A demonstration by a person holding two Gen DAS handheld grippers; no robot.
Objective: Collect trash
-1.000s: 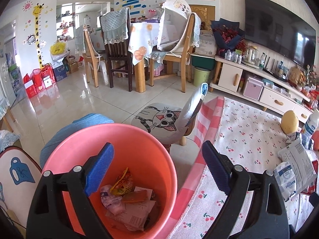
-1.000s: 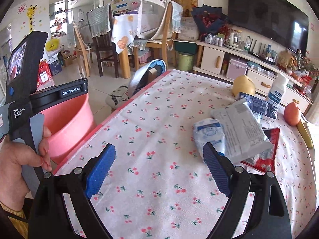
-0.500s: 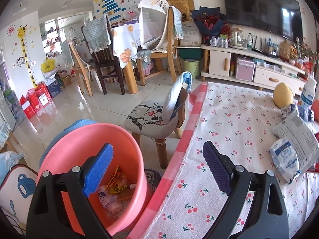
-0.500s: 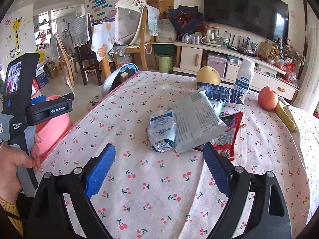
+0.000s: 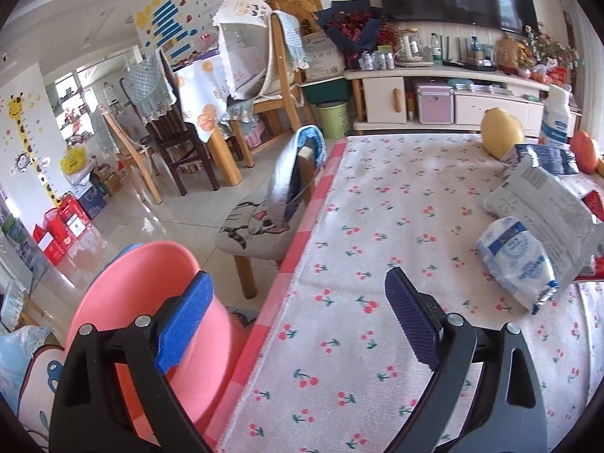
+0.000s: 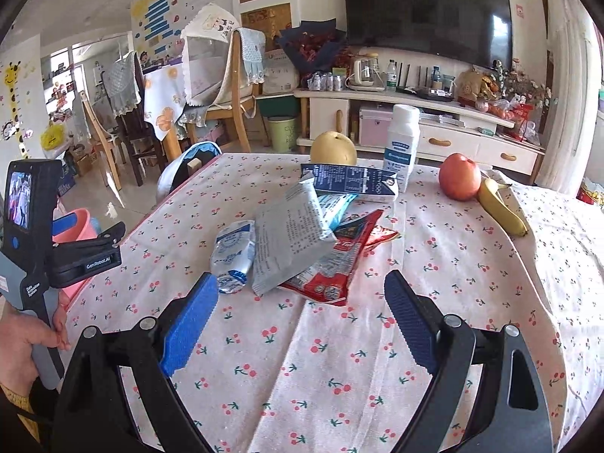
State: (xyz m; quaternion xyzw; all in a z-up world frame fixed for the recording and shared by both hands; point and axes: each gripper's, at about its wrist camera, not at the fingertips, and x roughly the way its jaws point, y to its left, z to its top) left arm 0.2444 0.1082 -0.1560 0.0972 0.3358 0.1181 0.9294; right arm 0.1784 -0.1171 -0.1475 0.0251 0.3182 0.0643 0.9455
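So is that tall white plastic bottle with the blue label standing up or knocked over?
Upright. The tall white plastic bottle with the blue label stands on the cherry-print tablecloth, cap on top, behind the dark blue carton lying flat.

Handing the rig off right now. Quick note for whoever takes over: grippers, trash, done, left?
Left gripper: open, empty, over the table edge beside the pink plastic bin.
Right gripper: open, empty, aimed at the trash pile on the cherry-print tablecloth.
Pile: crumpled blue-white wrapper, grey foil pouch on top of a red snack bag, dark blue carton behind.
Done: cannot tell; the bin's inside is hidden.
Left: all four pieces. Pear, apple, banana and white bottle are probably not trash.
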